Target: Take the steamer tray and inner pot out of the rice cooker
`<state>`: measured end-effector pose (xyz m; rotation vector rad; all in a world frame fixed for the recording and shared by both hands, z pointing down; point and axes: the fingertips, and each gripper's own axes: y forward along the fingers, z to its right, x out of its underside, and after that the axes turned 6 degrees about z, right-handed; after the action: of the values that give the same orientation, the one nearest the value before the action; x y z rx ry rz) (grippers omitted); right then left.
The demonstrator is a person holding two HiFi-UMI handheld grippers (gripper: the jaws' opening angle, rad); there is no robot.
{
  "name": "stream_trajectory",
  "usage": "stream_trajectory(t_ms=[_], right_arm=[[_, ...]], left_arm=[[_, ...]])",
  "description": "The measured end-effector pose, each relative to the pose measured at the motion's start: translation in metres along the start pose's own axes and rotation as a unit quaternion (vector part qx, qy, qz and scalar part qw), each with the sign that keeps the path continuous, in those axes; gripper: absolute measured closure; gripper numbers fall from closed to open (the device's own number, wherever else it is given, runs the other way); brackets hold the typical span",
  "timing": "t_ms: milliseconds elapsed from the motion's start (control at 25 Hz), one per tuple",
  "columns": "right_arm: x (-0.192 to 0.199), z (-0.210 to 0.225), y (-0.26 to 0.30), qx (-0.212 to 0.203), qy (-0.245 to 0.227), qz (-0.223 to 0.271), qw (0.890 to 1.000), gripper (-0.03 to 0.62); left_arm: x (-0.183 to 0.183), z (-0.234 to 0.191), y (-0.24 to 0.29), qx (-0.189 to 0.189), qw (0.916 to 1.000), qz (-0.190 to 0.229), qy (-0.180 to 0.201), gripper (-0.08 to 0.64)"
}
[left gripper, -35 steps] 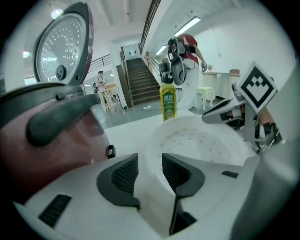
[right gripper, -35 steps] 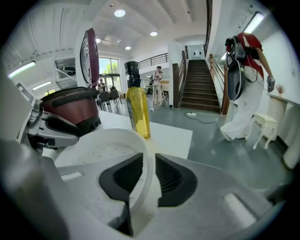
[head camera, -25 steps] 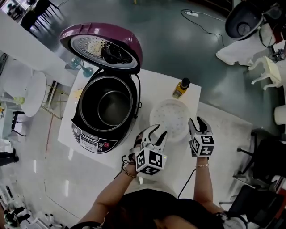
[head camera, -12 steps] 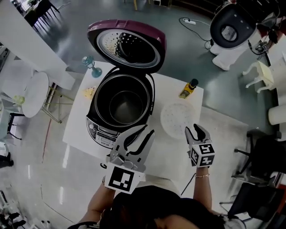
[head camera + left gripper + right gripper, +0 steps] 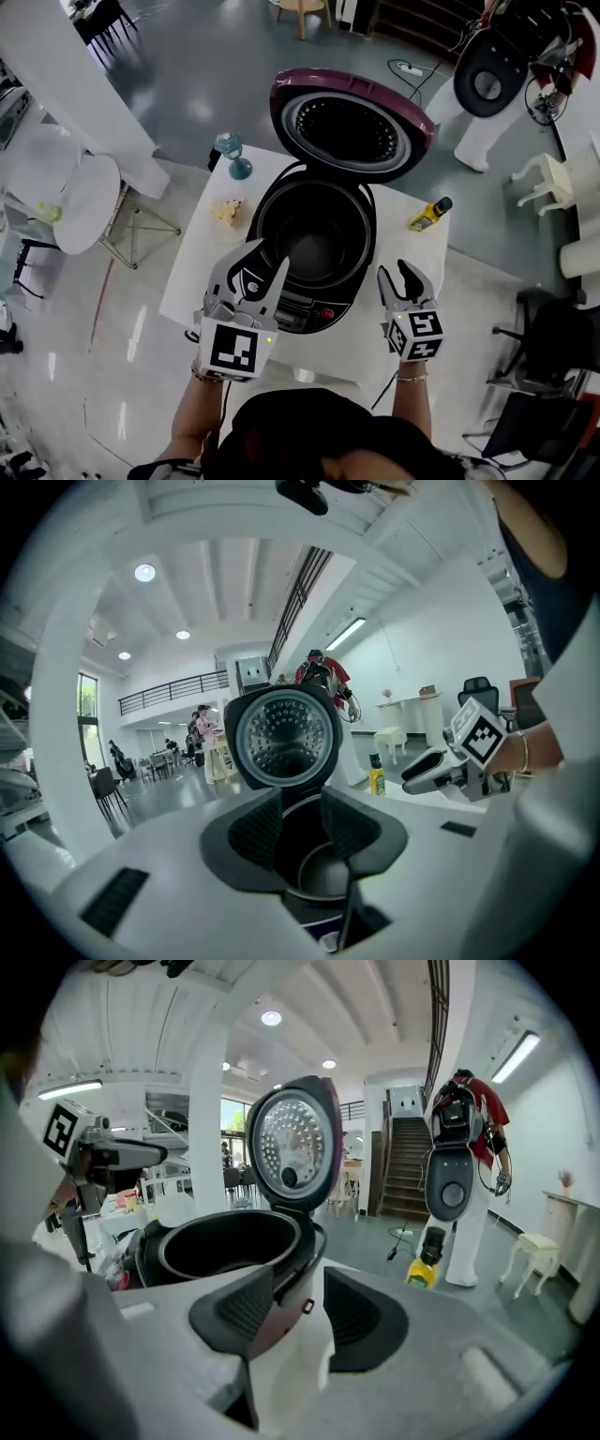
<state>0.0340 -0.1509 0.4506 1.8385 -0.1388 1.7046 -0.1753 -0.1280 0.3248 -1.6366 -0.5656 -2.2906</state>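
1. Inner pot (image 5: 319, 248): seated inside the open rice cooker (image 5: 305, 314), on the desk (image 5: 202, 272).
2. Left claw (image 5: 264, 262): by cooker's front-left, jaws opening, nothing between them.
3. Right claw (image 5: 396, 274): by cooker's front-right, released, empty.

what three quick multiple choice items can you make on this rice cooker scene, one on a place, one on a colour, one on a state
1. In the head view, where is the yellow bottle relative to the rice cooker? A left of it; B right of it; C inside it.
2. The outer shell of the lid is: A purple; B green; C orange.
3. The lid is: A shut; B detached on the floor; C swung open.
Answers: B, the bottle stands off the cooker's right side; A, a purple rim rings the lid; C, it stands raised behind the exposed inner pot.
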Motion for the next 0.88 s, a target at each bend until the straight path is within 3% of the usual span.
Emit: stream_trajectory(t_ms=[200,360,520,720,880], right_arm=[[-0.013,-0.026,0.019,-0.001,-0.023,0.000,1.000,0.440],[-0.016,-0.030,0.027,0.011,-0.024,-0.006,1.000,0.440],[-0.017,-0.030,0.036,0.030,-0.038,-0.026,0.998,0.440],[-0.022,-0.030,0.048,0.045,-0.103,-0.102,0.988,0.440],[-0.024,-0.026,0.066,0.055,-0.161,-0.143,0.975,0.440]], left_arm=[[0.052,-0.038,0.007,-0.028,0.9958,-0.083,-0.028,0.413],[0.079,-0.042,0.019,0.001,0.9907,-0.131,-0.037,0.394],[0.106,-0.042,0.031,0.031,0.9836,-0.177,-0.008,0.367],[0.130,-0.039,0.047,0.071,0.9642,-0.246,0.069,0.342],[0.141,-0.035,0.067,0.107,0.9570,-0.265,0.049,0.323]])
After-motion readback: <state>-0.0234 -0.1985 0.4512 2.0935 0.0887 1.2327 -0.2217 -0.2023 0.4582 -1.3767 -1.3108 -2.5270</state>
